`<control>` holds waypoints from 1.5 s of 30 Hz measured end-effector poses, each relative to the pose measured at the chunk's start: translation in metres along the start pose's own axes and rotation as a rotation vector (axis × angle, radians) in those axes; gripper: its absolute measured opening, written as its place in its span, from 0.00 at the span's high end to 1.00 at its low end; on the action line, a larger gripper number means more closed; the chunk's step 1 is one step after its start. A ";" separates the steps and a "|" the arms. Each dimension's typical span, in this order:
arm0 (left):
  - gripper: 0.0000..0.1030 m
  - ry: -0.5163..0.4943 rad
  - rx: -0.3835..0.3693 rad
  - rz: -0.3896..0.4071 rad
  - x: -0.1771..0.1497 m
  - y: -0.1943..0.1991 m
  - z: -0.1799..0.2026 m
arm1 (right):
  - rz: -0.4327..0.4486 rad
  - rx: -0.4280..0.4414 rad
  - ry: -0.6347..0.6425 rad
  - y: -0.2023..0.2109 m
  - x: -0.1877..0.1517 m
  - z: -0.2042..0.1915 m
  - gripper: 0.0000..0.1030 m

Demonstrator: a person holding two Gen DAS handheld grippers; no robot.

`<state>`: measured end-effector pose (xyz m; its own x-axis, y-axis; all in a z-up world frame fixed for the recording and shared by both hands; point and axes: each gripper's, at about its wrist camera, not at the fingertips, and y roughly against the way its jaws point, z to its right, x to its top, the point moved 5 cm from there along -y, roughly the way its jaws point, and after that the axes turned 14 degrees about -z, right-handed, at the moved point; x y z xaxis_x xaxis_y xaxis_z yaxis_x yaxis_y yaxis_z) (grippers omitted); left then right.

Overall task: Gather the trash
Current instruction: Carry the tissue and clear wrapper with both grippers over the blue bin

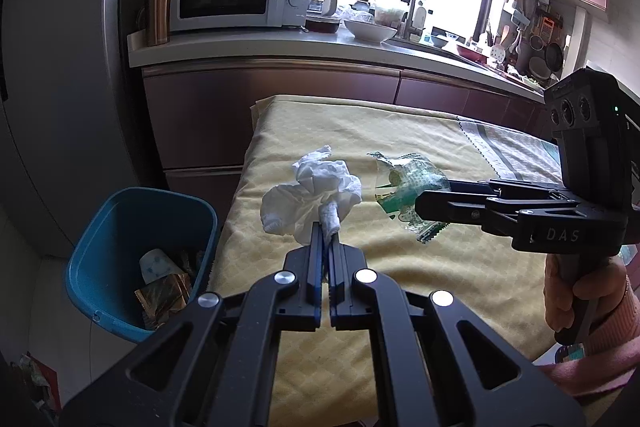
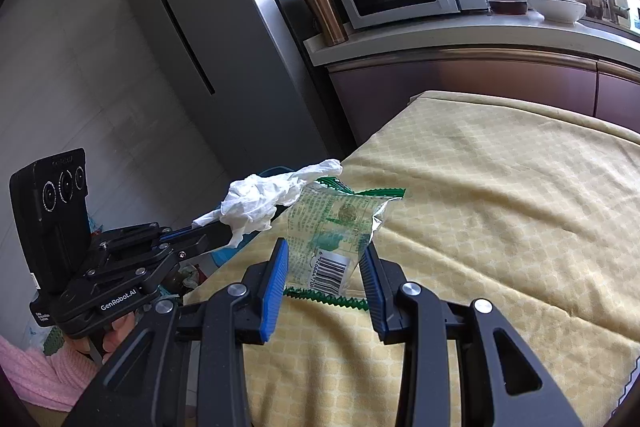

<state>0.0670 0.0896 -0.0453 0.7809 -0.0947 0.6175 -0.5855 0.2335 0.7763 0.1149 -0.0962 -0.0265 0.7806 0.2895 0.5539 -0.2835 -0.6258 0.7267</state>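
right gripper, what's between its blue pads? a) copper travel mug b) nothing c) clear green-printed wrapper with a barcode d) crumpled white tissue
c: in the right wrist view the right gripper has the wrapper pinched between its pads, barcode showing, while the white tissue is clamped in the left gripper.

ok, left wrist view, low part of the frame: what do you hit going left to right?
Blue bin → crumpled tissue → clear green-printed wrapper → right gripper → hand holding it.
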 end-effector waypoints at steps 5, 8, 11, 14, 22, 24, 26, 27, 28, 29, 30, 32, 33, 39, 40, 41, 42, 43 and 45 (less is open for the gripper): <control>0.97 0.012 0.008 0.002 -0.003 0.002 -0.006 | -0.002 0.003 0.010 -0.004 0.002 -0.003 0.67; 0.97 0.019 0.015 0.002 -0.004 0.004 -0.010 | -0.005 0.007 0.015 -0.007 0.004 -0.006 0.67; 0.97 0.026 0.023 0.003 -0.006 0.006 -0.013 | -0.007 0.011 0.020 -0.010 0.006 -0.009 0.67; 0.97 0.033 0.029 0.004 -0.007 0.006 -0.017 | -0.008 0.014 0.031 -0.011 0.006 -0.012 0.67; 0.97 0.050 0.038 0.007 -0.010 0.009 -0.025 | -0.016 0.023 0.048 -0.017 0.008 -0.018 0.67; 0.97 0.054 0.040 0.009 -0.010 0.010 -0.027 | -0.015 0.023 0.050 -0.018 0.009 -0.020 0.67; 0.97 0.057 0.040 0.009 -0.011 0.010 -0.029 | -0.016 0.025 0.053 -0.019 0.010 -0.022 0.67; 0.97 0.058 0.041 0.009 -0.011 0.010 -0.030 | -0.017 0.024 0.054 -0.020 0.010 -0.022 0.67; 0.97 0.059 0.042 0.009 -0.011 0.010 -0.031 | -0.018 0.025 0.055 -0.020 0.011 -0.022 0.67; 0.97 0.060 0.043 0.009 -0.011 0.010 -0.031 | -0.019 0.025 0.055 -0.021 0.011 -0.023 0.67; 0.97 0.061 0.044 0.009 -0.011 0.010 -0.032 | -0.019 0.026 0.055 -0.022 0.011 -0.023 0.67; 0.97 0.064 0.046 0.009 -0.012 0.011 -0.033 | -0.020 0.027 0.057 -0.024 0.012 -0.023 0.67; 0.97 0.066 0.048 0.009 -0.012 0.011 -0.034 | -0.020 0.028 0.057 -0.024 0.013 -0.024 0.67; 0.97 0.073 0.055 0.010 -0.013 0.013 -0.036 | -0.025 0.034 0.063 -0.027 0.013 -0.028 0.67; 0.97 0.074 0.056 0.010 -0.013 0.013 -0.037 | -0.025 0.035 0.064 -0.027 0.013 -0.028 0.67; 0.97 0.075 0.057 0.010 -0.013 0.013 -0.038 | -0.026 0.035 0.065 -0.028 0.013 -0.029 0.67; 0.97 0.076 0.058 0.011 -0.013 0.013 -0.038 | -0.026 0.036 0.065 -0.028 0.014 -0.030 0.67; 0.97 0.076 0.060 0.011 -0.013 0.014 -0.038 | -0.027 0.037 0.066 -0.029 0.014 -0.030 0.67; 0.97 0.078 0.062 0.012 -0.013 0.014 -0.040 | -0.027 0.038 0.067 -0.030 0.015 -0.031 0.67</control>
<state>0.0570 0.1327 -0.0475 0.7870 -0.0162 0.6167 -0.6053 0.1731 0.7770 0.1177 -0.0504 -0.0277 0.7482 0.3540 0.5612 -0.2407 -0.6434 0.7267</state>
